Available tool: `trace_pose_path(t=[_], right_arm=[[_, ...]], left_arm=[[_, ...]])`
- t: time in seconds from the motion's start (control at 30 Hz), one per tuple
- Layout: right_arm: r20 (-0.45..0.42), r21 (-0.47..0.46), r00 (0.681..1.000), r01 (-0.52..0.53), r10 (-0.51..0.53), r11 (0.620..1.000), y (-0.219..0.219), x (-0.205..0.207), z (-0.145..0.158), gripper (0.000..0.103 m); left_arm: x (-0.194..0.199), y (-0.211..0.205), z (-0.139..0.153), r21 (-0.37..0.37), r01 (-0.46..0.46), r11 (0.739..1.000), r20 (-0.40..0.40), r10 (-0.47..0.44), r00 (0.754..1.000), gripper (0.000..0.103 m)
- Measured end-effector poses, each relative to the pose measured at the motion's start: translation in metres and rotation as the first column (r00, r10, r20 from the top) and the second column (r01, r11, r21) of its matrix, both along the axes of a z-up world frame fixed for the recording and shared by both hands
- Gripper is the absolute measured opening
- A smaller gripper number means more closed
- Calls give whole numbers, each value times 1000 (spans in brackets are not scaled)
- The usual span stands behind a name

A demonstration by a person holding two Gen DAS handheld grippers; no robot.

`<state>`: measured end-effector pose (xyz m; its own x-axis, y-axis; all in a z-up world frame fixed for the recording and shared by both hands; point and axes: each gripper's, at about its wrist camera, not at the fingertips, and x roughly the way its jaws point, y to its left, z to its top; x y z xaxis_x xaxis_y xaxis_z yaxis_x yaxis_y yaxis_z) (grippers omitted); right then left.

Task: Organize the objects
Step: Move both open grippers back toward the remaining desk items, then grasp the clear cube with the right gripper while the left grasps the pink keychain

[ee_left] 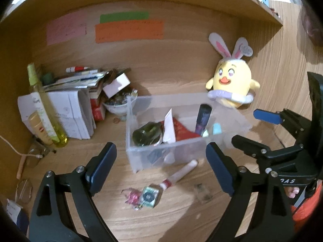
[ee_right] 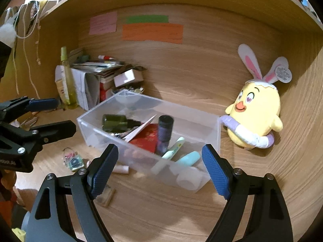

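A clear plastic bin stands on the wooden desk. It holds a dark green bottle, a red packet, a white card, a dark purple tube and pale teal tubes. In front of the bin lie a white tube with a red band, a small patterned box and a pink charm. My left gripper is open in front of the bin's near wall, with nothing held. My right gripper is open too, at the bin's right end.
A yellow chick plush with rabbit ears leans on the right wall behind the bin. At the back left are stacked papers, a yellow spray bottle and a bowl of beads. Glasses lie at the left edge.
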<state>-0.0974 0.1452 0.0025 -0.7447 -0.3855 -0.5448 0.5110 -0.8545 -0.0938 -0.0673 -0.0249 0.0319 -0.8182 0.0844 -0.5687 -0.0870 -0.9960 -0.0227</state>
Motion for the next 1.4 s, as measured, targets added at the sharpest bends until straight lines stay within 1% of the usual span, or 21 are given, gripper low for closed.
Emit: trace_pose_path(t=[0.13,0.27,0.47,0.6,0.67,0.73,0.77,0.83,0.93,1.0,1.03,1.07,1.1,1.17,1.2,1.23,1.27,1.3,1.37,1.4], right_arm=[[26,0,999,-23,23,1000,-4,5,-10,83],[68,9,997,-49,48,999,-12,8,-23,83],[138,36,987,-92,87,995,-27,8,-44,83],[173,53,978,-124,114,991,-37,8,-56,83],[185,67,975,-137,123,988,-41,8,-61,83],[200,76,971,-152,134,985,-44,8,-66,83],[208,78,968,-162,143,984,-46,8,-68,83],[221,79,963,-177,156,981,-49,8,-73,82],[234,79,958,-189,167,979,-50,8,-76,80],[235,85,957,-195,170,977,-51,9,-78,72],[239,91,955,-201,175,975,-52,10,-79,64],[244,94,953,-206,179,974,-54,10,-79,59],[249,96,951,-211,182,973,-55,10,-81,57],[256,108,949,-220,187,969,-57,11,-83,48],[256,115,948,-224,189,968,-58,12,-84,45],[255,121,948,-228,192,966,-59,13,-85,41],[256,123,947,-233,196,965,-59,13,-86,37],[258,124,945,-238,200,963,-59,14,-86,35],[261,116,942,-247,211,962,-59,14,-86,29],[260,115,943,-246,209,963,-59,15,-86,28]], left_arm=[[3,-10,-14,-12,-22,1000,36,22,999,91],[2,-26,-31,-4,-55,998,85,55,995,91],[-1,-56,-49,18,-132,991,140,128,982,91],[-7,-72,-65,29,-166,986,202,157,967,89],[-11,-76,-71,34,-170,985,230,157,960,78],[-14,-79,-78,51,-164,985,260,145,955,73],[-15,-79,-81,59,-162,985,270,141,952,68],[-15,-76,-82,59,-147,987,274,125,954,63],[-13,-68,-82,40,-111,993,267,97,959,61],[-14,-60,-84,17,-85,996,280,77,957,54],[-15,-57,-86,9,-71,997,291,66,954,49],[-17,-54,-88,-3,-58,998,304,56,951,44],[-18,-52,-89,-13,-52,999,311,54,949,42],[-19,-50,-90,-25,-47,999,312,53,949,41],[-19,-51,-90,-23,-46,999,312,51,949,40],[-19,-52,-90,-22,-46,999,313,50,948,39],[-19,-52,-89,-24,-47,999,312,52,949,36],[-19,-52,-89,-28,-49,998,310,55,949,34],[-18,-51,-88,-37,-48,998,307,57,950,25],[-18,-51,-88,-44,-44,998,305,55,951,23]])
